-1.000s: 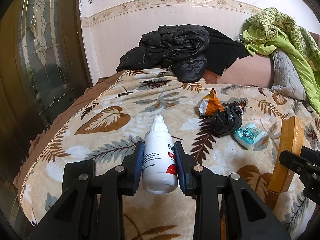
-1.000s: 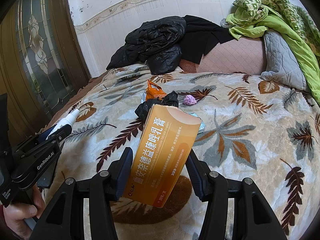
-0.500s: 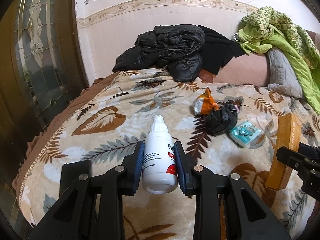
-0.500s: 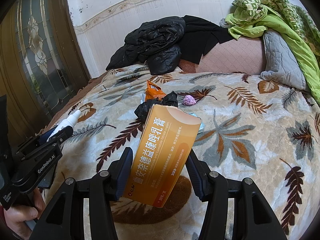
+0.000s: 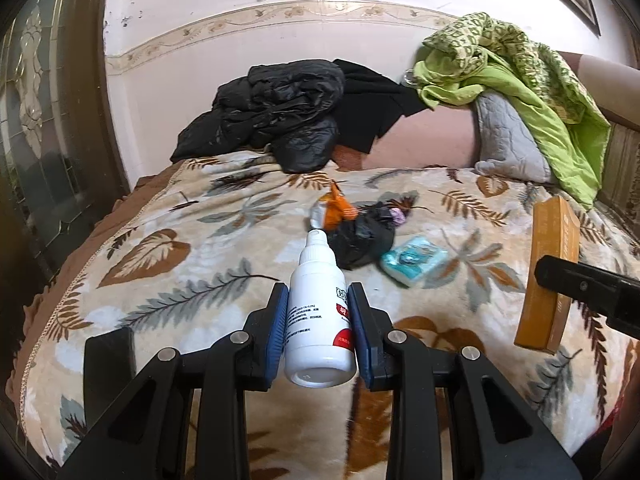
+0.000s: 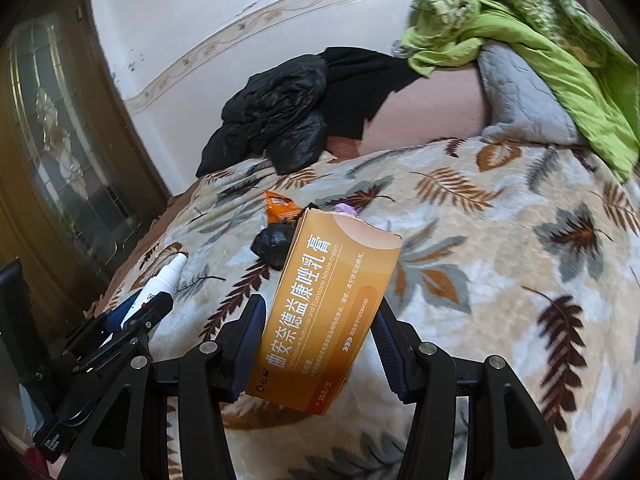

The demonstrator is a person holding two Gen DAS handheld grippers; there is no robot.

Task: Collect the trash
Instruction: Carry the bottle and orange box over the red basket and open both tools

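Left wrist: left tool (image 5: 318,320) tight around white bottle (image 5: 319,320)

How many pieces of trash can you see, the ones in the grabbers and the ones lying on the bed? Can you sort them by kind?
Bottles: 1, white bottle in the left gripper
Boxes: 1, orange box in the right gripper
Wrappers and packets: 2, orange wrapper, teal packet
Bags: 1, black bag
Crumpled bits: 1, purple wad
Total: 6
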